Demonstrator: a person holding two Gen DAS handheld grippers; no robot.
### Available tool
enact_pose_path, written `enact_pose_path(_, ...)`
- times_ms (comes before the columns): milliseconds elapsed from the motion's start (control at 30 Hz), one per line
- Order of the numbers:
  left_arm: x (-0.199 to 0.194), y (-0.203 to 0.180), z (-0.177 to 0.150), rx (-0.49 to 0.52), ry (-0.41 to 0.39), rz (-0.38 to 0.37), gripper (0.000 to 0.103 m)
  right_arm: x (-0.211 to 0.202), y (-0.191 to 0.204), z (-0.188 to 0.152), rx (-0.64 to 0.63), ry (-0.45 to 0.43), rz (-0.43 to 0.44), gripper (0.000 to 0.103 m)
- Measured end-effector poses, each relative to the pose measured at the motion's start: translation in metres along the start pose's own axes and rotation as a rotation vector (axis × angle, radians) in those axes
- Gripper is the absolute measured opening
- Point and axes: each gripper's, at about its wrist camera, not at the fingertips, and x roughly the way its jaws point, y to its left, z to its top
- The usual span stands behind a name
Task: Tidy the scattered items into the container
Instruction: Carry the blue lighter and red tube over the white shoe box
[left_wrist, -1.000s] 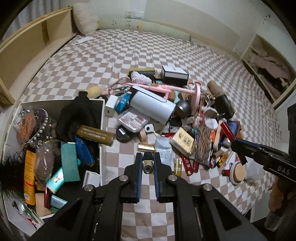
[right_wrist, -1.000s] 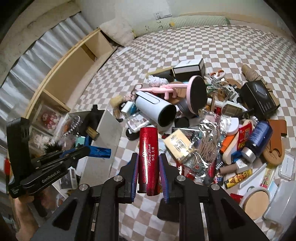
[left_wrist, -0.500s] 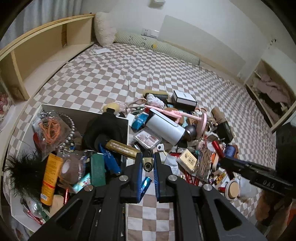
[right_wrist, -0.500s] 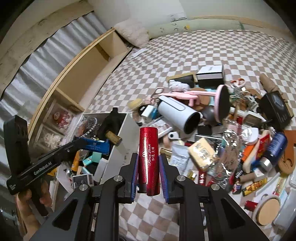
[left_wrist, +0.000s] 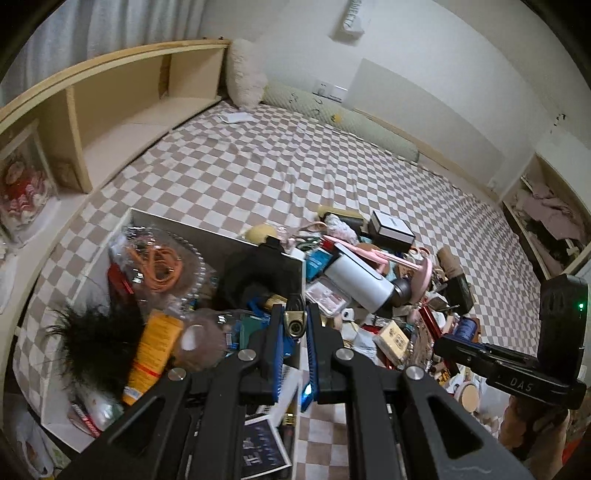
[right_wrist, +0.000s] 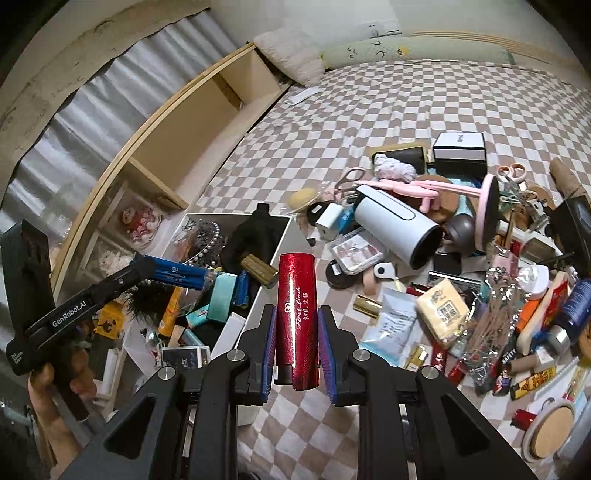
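Note:
My left gripper (left_wrist: 295, 325) is shut on a small gold and black lighter (left_wrist: 294, 319) and holds it over the near right part of the white box (left_wrist: 162, 221), which is crowded with items. In the right wrist view the left gripper (right_wrist: 207, 277) hangs over the box (right_wrist: 280, 236). My right gripper (right_wrist: 296, 325) is shut on a red metallic tube (right_wrist: 296, 314) and holds it just right of the box's right wall. The scattered pile (right_wrist: 461, 266) lies on the checkered bed to the right.
A white cylinder (right_wrist: 397, 225), a pink stand (right_wrist: 484, 210), a black and white box (right_wrist: 458, 151), scissors (right_wrist: 347, 179) and a round cork-topped lid (right_wrist: 550, 432) lie in the pile. Wooden shelves (left_wrist: 122, 122) run along the left. A pillow (left_wrist: 245, 79) lies at the bed's far end.
My left gripper has moved left with the lighter, from above the bedspread to above the box. My right gripper has carried the red tube left toward the box's right wall.

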Motion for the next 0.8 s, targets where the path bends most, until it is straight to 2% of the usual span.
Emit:
enact_pose_path(567, -0.021, 0.059, -0.006, -0.083, -0.036, 0.088, 0.011, 0.03, 0.039, -0.001, -0.063, 0.051, 0.047, 0.023)
enact_pose_path(800, -0.035, 0.069, -0.013, -0.073, -0.037, 0.104, 0.011, 0.038, 0.05, -0.003, -0.082, 0.069, 0.064, 0.023)
